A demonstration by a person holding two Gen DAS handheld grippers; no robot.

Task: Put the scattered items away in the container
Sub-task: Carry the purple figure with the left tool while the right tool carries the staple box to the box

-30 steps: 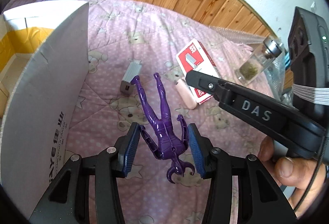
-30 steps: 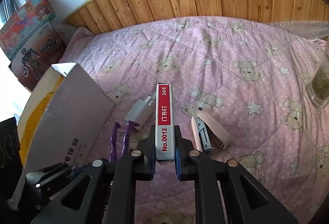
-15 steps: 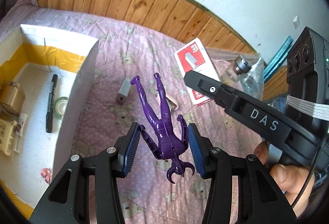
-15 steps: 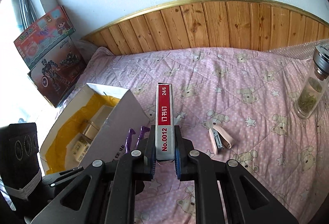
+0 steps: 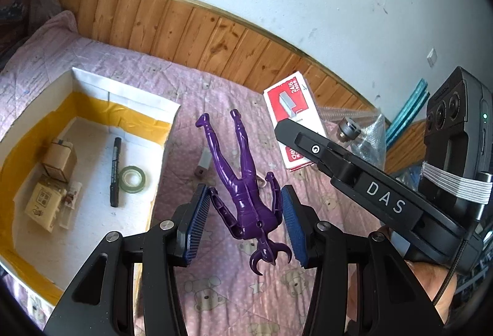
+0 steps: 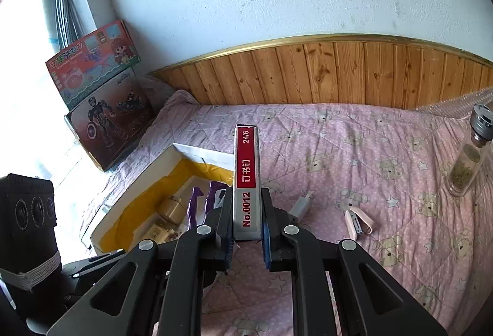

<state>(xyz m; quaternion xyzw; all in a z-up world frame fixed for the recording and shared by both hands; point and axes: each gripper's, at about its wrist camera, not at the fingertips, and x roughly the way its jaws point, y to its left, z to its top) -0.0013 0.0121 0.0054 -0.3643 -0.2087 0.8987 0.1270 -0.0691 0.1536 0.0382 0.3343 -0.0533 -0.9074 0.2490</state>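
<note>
My left gripper pinches the purple figure at its torso, legs pointing up-frame, held above the pink quilt. My right gripper clamps the staple box upright, centre frame. The open cardboard box sits at left, holding a marker and tape roll
</note>
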